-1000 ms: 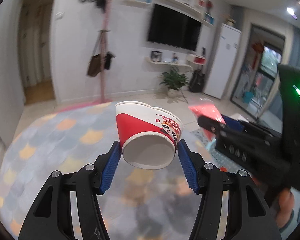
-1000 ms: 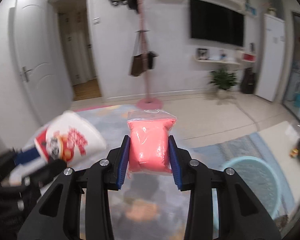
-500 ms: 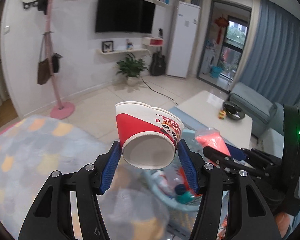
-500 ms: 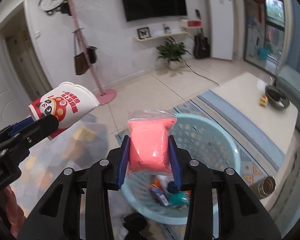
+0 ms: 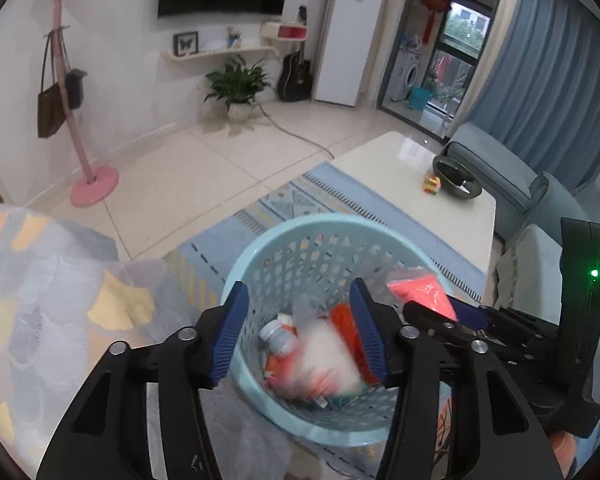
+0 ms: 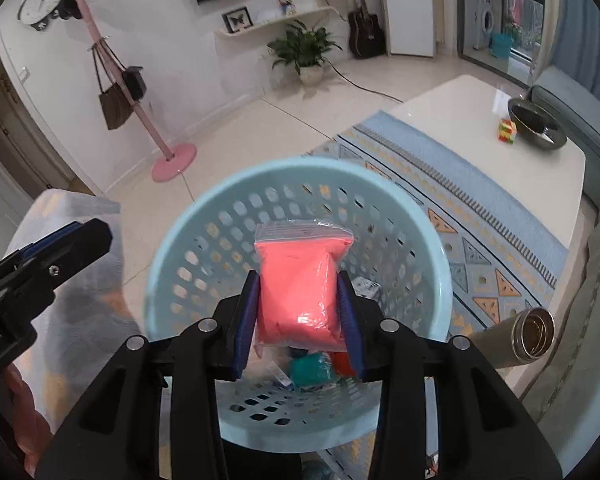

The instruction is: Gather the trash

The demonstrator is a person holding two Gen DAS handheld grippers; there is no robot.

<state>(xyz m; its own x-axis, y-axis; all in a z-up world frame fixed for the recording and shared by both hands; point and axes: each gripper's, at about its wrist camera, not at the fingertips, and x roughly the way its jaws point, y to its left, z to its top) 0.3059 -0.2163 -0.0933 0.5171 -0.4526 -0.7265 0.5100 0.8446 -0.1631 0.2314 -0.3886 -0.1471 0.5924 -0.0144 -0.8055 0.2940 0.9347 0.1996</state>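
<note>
A pale blue plastic basket point(image 5: 320, 220) point(image 6: 300, 164) stands on the rug under both grippers. My left gripper point(image 5: 298, 284) hangs open over it with nothing between its pads. Below the pads, the red and white paper cup point(image 5: 324, 356) shows as a blur inside the basket, beside a small bottle point(image 5: 278, 336) and other trash. My right gripper point(image 6: 298, 274) is over the basket too. Its jaws are opening, and the pink bag point(image 6: 298, 280) point(image 5: 420, 292) still sits between the pads, touching both. The left gripper's tip point(image 6: 80, 236) shows at the left edge of the right wrist view.
A white coffee table point(image 5: 400, 168) point(image 6: 480, 100) with a dark bowl point(image 6: 536, 124) and a small coloured cube stands right of the basket. A metal cylinder point(image 6: 520, 340) lies near the basket's right side. A grey patterned blanket point(image 5: 40, 300) lies left, a sofa point(image 5: 520, 184) right.
Both grippers swung right and down, from above the blanket to over the basket. The left one let go of the paper cup, now in the basket. The pink bag stays in the right one.
</note>
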